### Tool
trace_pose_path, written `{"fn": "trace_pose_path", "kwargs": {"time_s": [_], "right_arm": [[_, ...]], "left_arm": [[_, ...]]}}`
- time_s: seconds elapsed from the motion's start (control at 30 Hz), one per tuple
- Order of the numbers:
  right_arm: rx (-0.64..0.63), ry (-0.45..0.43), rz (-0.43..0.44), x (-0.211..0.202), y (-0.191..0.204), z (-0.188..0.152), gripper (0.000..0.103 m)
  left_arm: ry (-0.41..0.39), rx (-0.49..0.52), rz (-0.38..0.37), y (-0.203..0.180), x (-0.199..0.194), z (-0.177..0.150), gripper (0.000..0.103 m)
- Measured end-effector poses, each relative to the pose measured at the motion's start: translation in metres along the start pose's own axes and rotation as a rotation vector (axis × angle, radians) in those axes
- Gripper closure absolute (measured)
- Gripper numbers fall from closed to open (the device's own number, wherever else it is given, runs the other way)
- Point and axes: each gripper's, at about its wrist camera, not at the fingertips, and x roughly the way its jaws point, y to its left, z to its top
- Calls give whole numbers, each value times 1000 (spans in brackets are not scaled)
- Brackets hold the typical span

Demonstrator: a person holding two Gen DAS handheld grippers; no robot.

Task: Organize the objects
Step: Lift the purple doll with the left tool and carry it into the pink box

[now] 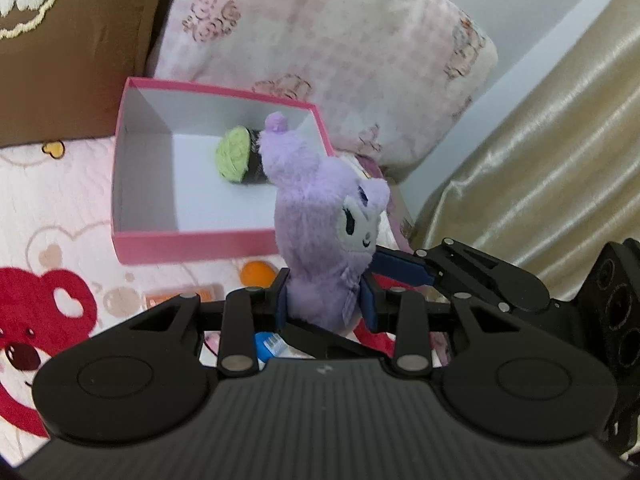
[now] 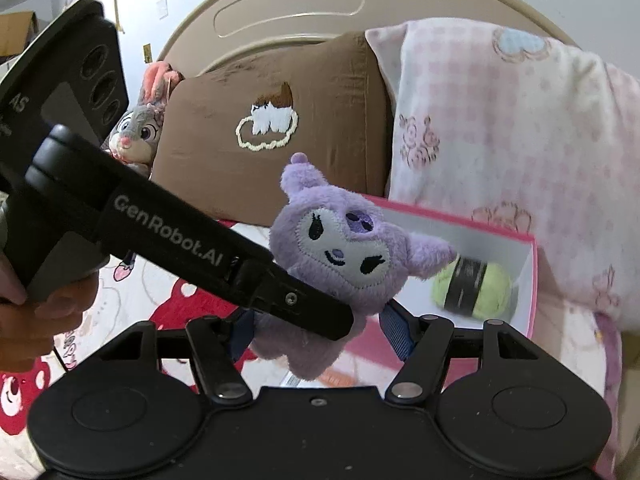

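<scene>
Above the bed (image 1: 48, 184), just in front of the pink box (image 1: 192, 246): purple plush toy (image 1: 320, 232), upright, raised clear of the blanket. Left claw (image 1: 326, 304) clamped tight on the plush's lower body, blue pads pressing both sides. Right claw (image 2: 320, 332) spread wider, pads flanking the same plush from the other side; contact with the fur hard to tell, left claw's arm crossing in front. Inside the box: green and black sushi-roll plush (image 1: 240, 156), lying on its side near the far wall. Behind: brown pillow (image 2: 280, 120), pink checked pillow (image 2: 500, 140), grey rabbit plush (image 2: 136, 132) beside the headboard (image 2: 288, 12).
</scene>
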Motion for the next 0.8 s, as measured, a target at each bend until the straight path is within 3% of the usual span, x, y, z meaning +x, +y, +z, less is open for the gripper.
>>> {"fn": "trace_pose_path", "kwargs": {"time_s": [0.13, 0.3, 0.47, 0.67, 0.77, 0.8], "right_arm": [[10, 38, 53, 26, -20, 24, 33], [10, 71, 61, 57, -41, 42, 34], [6, 89, 85, 93, -60, 46, 35], [55, 74, 143, 131, -83, 39, 36], [66, 107, 150, 150, -89, 35, 37], [58, 116, 147, 157, -89, 33, 42]], "left_arm": [[-10, -34, 38, 11, 12, 27, 70], [3, -121, 28, 35, 33, 56, 69], [15, -190, 42, 62, 61, 77, 69], [-6, -201, 87, 85, 88, 89, 69], [-6, -206, 103, 98, 105, 88, 70], [-1, -214, 107, 102, 110, 88, 70]]}}
